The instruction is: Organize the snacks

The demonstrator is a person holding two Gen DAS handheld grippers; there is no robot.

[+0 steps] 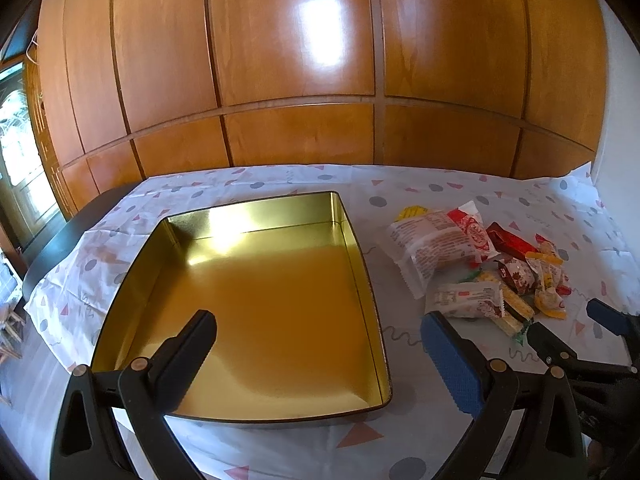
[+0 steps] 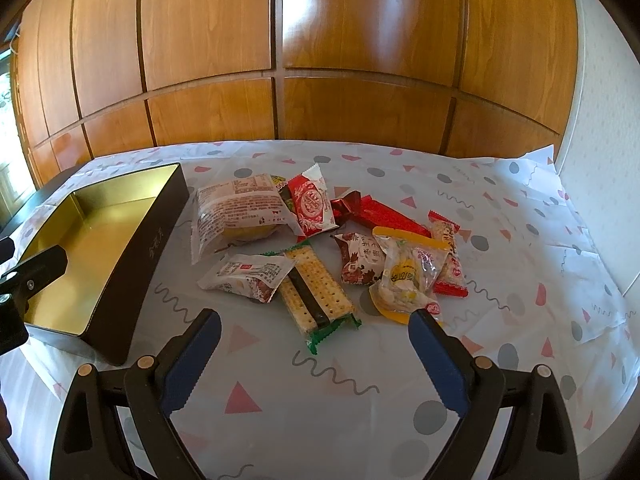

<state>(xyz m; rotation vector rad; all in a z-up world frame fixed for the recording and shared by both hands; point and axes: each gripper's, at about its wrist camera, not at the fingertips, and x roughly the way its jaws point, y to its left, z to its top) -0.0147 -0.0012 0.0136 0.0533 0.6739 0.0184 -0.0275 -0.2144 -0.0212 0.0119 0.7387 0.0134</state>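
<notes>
Backdrop: wood panels [image 1: 280,60] stood behind our patterned counter [image 2: 500,208].
Tin [image 1: 256,280]: empty, open-topped, ready to receive snacks.
Snacks [image 2: 320,248]: heaped just beside the tin.
Left gripper [image 1: 318,332]: fingers apart, over the tin.
Right gripper [image 2: 314,332]: fingers apart, near the cracker pack [image 2: 316,292], likely our first pick.
</notes>
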